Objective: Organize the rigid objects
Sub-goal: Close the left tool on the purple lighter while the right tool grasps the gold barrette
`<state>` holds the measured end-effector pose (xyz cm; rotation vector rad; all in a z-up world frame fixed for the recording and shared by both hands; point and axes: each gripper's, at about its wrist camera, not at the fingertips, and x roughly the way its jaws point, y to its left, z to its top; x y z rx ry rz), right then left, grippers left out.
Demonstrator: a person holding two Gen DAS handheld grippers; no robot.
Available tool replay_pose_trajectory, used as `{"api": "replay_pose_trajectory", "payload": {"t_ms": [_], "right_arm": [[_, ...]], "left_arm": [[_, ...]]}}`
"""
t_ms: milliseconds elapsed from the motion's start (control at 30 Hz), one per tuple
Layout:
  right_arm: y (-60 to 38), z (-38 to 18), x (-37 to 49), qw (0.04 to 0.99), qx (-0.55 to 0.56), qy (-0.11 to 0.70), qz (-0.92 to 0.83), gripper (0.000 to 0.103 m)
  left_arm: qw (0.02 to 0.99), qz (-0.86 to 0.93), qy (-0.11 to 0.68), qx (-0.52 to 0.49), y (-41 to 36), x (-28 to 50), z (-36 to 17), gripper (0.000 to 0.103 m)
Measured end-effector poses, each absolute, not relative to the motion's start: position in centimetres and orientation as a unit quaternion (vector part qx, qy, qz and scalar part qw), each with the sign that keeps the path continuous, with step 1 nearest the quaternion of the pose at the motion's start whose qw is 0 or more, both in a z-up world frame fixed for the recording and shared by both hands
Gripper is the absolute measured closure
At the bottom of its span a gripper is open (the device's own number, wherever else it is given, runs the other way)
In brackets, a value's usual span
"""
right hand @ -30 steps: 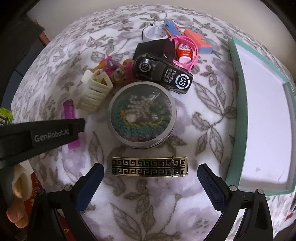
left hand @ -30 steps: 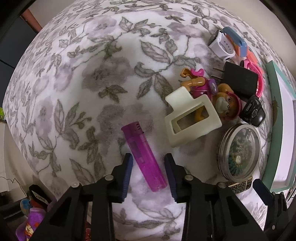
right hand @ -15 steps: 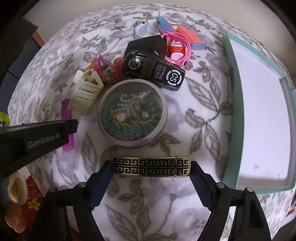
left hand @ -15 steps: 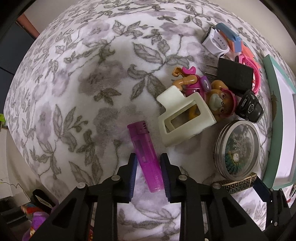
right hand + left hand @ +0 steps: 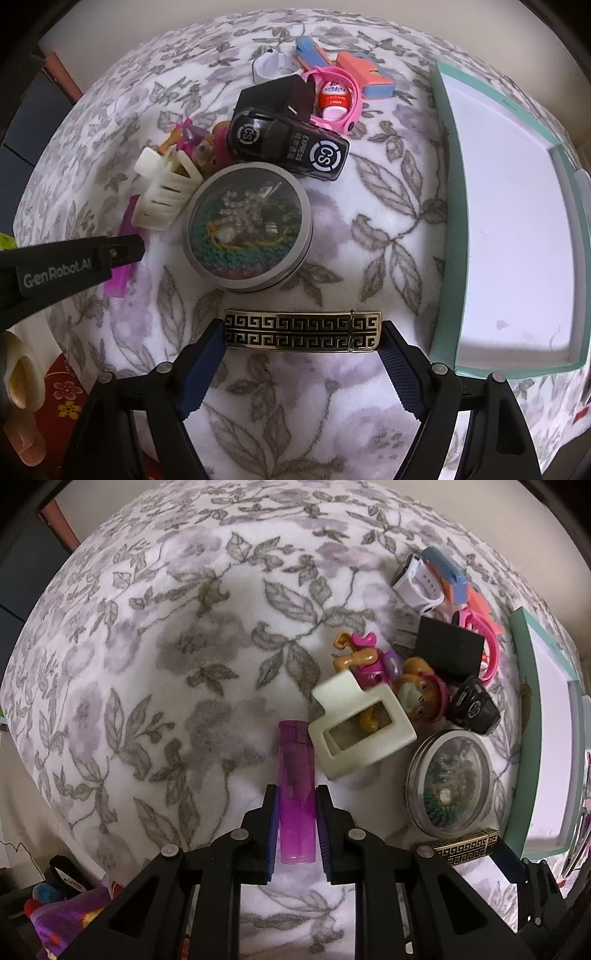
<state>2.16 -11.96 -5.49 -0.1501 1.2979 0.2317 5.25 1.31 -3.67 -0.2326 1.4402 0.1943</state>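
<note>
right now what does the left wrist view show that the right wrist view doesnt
Only the left wrist view: the left gripper head on, jaws closing on the purple lighter between the pads, and the lighter's full length.

Only the right wrist view: the right gripper with its pads at both ends of the gold patterned bar, the whole white inside of the teal tray, and the small red-and-white tube inside the pink band.

Both: the round clear-lidded tin, cream hair claw, black toy car and floral cloth.
</note>
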Motion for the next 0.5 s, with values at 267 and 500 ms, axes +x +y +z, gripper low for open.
{"api": "replay_pose_trajectory", "payload": {"t_ms": [267,500], "right_arm": [[-13.3,-3.7,1.8,0.796,-0.053,0.593,0.108,0.019],[-14.9,-0.4,1.9,0.815,-0.024,0.569,0.107,0.019]], "left_arm": [[0.766,0.088,0.626,-0.115,2.3,4.5,0.2,0.083],[0.797,0.075,0.587,-0.123,2.7,3.8,4.5,0.083]]}}
